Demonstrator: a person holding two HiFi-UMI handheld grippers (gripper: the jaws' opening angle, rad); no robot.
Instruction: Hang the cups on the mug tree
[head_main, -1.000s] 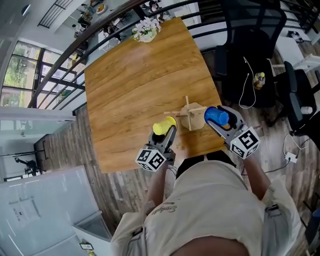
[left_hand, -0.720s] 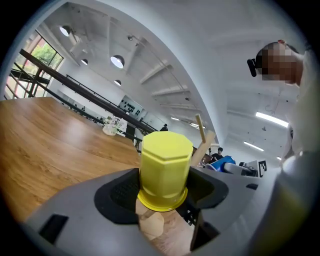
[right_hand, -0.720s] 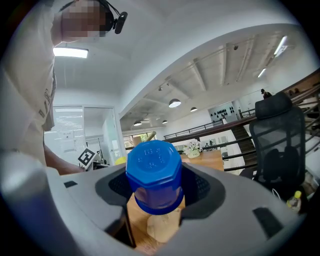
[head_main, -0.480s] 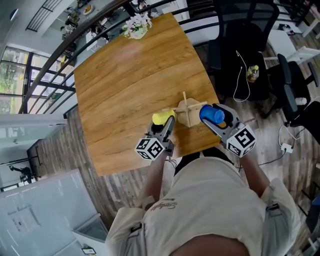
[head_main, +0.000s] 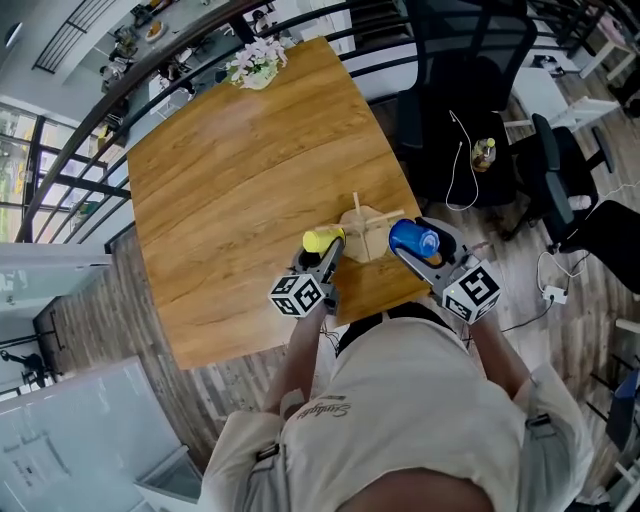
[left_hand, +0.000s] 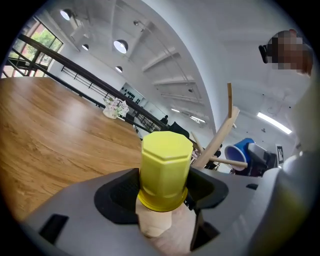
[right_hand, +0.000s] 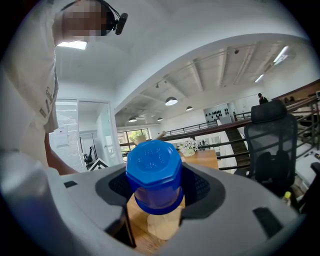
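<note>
A wooden mug tree (head_main: 368, 232) stands near the front edge of the table (head_main: 240, 190), its bare pegs sticking up and outward. My left gripper (head_main: 324, 252) is shut on a yellow cup (head_main: 322, 239) just left of the tree. In the left gripper view the yellow cup (left_hand: 165, 170) sits bottom-forward between the jaws of the left gripper (left_hand: 165, 189), with the tree's pegs (left_hand: 220, 140) and the blue cup (left_hand: 242, 155) to the right. My right gripper (head_main: 422, 252) is shut on a blue cup (head_main: 412, 240) just right of the tree. The right gripper (right_hand: 155, 189) shows that blue cup (right_hand: 154, 175) bottom-forward.
A pot of white flowers (head_main: 254, 65) stands at the table's far corner. Black office chairs (head_main: 455, 95) stand to the right of the table, one with a cable and a bottle on its seat. A railing (head_main: 90, 150) runs past the far left side.
Both grippers keep hold of their cups. The left gripper with the yellow cup has come a little closer to the mug tree; the head view has shifted.
</note>
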